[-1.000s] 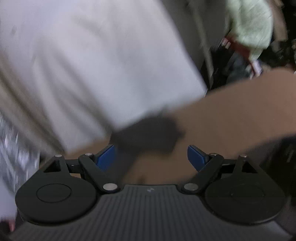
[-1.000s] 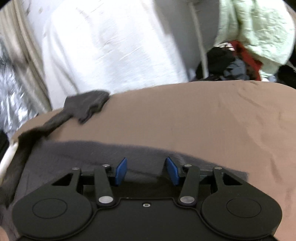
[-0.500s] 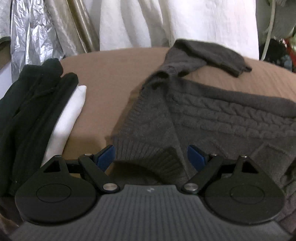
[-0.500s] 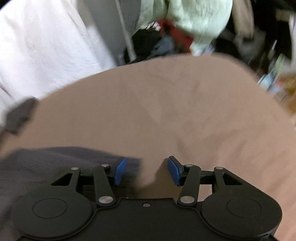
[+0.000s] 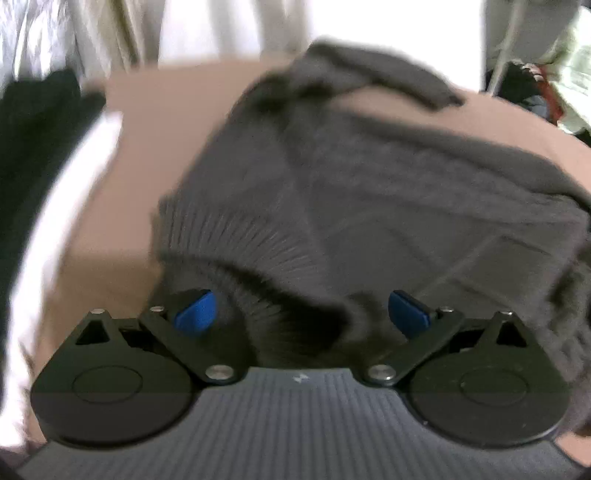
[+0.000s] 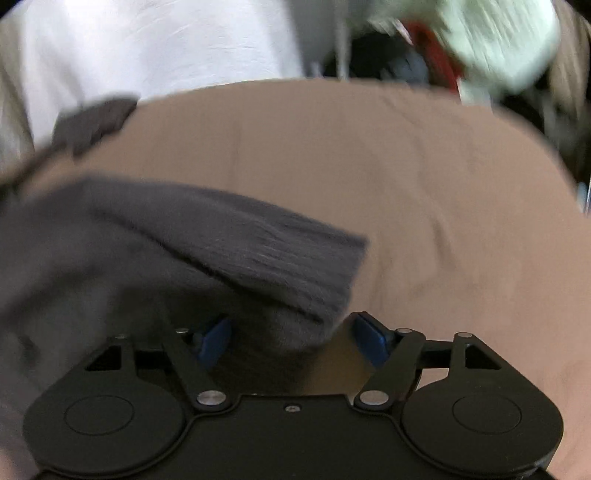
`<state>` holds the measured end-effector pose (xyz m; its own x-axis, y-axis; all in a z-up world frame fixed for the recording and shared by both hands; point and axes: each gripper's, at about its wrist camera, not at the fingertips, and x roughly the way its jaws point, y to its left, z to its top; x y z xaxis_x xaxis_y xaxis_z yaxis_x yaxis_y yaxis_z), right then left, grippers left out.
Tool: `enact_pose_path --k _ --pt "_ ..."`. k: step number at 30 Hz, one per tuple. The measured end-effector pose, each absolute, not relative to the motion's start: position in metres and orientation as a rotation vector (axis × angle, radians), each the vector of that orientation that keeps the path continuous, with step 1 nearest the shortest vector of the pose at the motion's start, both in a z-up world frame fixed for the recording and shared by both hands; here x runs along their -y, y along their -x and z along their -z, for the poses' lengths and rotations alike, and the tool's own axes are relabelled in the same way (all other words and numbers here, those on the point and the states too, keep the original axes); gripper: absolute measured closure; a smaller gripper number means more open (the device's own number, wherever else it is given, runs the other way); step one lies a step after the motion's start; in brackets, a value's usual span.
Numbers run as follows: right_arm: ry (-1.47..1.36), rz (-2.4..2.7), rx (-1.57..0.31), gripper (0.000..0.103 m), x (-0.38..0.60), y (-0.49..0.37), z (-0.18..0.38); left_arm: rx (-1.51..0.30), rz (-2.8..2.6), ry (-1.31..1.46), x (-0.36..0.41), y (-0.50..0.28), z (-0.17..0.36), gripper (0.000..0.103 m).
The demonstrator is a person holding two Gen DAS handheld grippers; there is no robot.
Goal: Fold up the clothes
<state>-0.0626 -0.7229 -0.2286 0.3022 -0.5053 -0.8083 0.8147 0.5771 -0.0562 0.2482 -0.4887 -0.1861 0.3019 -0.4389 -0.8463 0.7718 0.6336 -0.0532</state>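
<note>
A dark grey cable-knit sweater (image 5: pixel 369 177) lies spread on a brown-covered surface (image 5: pixel 155 110), one sleeve thrown toward the back. My left gripper (image 5: pixel 301 314) hangs low over its ribbed hem (image 5: pixel 258 251). Its jaws are closing, with a raised fold of the hem between the blue pads (image 5: pixel 195 314), which do not visibly pinch it. In the right wrist view the sweater's other ribbed corner (image 6: pixel 295 258) lies between the jaws of my right gripper (image 6: pixel 291 341). These jaws are opening, and the cloth sits nearer the left pad (image 6: pixel 214 343).
Folded black clothes (image 5: pixel 33 147) and a white piece (image 5: pixel 70 192) lie at the left of the surface. White and silvery curtains (image 5: pixel 207 29) hang behind. A pale green garment (image 6: pixel 498 40) and a heap of dark and red clothes (image 6: pixel 424 62) lie beyond the far right edge.
The left gripper sank closer onto the hem and its jaws narrowed. The right view swung back left, so the sweater's corner now lies between its jaws, which have widened.
</note>
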Motion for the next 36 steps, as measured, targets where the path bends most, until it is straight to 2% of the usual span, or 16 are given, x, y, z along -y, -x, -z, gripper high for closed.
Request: enact_pose_path --k 1,2,3,5,8,10,12,14,16,17,18,24,28,33,36 --pt "-0.333 0.901 -0.889 0.026 0.720 0.055 0.229 -0.968 0.805 -0.388 0.488 -0.256 0.188 0.051" --pt "-0.287 0.904 -0.866 0.038 0.721 0.050 0.228 -0.948 0.803 -0.399 0.489 -0.263 0.185 0.083" --pt "-0.260 0.912 -0.830 0.057 0.724 0.047 0.226 -0.890 0.763 -0.432 0.490 -0.266 0.177 0.089" --pt "-0.220 0.973 -0.734 0.088 0.730 0.047 0.218 -0.740 0.663 -0.465 0.487 -0.277 0.153 0.089" --pt "-0.208 1.054 -0.625 0.088 0.736 0.051 0.206 -0.483 0.487 -0.464 0.477 -0.297 0.112 0.090" --pt "-0.217 1.067 -0.578 0.087 0.739 0.051 0.202 -0.490 0.418 -0.433 0.470 -0.322 0.107 0.086" --pt "-0.185 1.071 -0.625 0.081 0.741 0.044 0.208 -0.568 0.364 -0.405 0.461 -0.341 0.115 0.064" --pt "-0.160 1.093 -0.701 0.077 0.744 0.039 0.215 -0.612 0.339 -0.396 0.449 -0.338 0.124 0.047" --pt "-0.183 1.146 -0.753 0.057 0.749 0.040 0.218 -0.619 0.330 -0.395 0.432 -0.324 0.130 0.040" --pt "-0.214 1.188 -0.759 0.042 0.751 0.049 0.214 -0.620 0.330 -0.397 0.419 -0.312 0.133 0.031" --pt "-0.246 1.231 -0.761 0.041 0.752 0.060 0.209 -0.632 0.339 -0.396 0.406 -0.300 0.135 0.026" --pt "-0.704 1.059 -0.633 0.041 0.739 0.122 0.187 -0.641 0.524 -0.343 0.323 -0.220 0.154 0.023" --pt "-0.955 0.812 -0.573 0.041 0.708 0.132 0.181 -0.682 0.549 -0.402 0.316 -0.210 0.160 0.023" --pt "-0.823 0.720 -0.651 0.040 0.639 0.099 0.166 -0.739 0.611 -0.252 0.317 -0.201 0.157 0.023" --pt "-0.672 0.659 -0.718 0.036 0.594 0.088 0.169 -0.879 0.636 -0.130 0.319 -0.199 0.170 0.023"
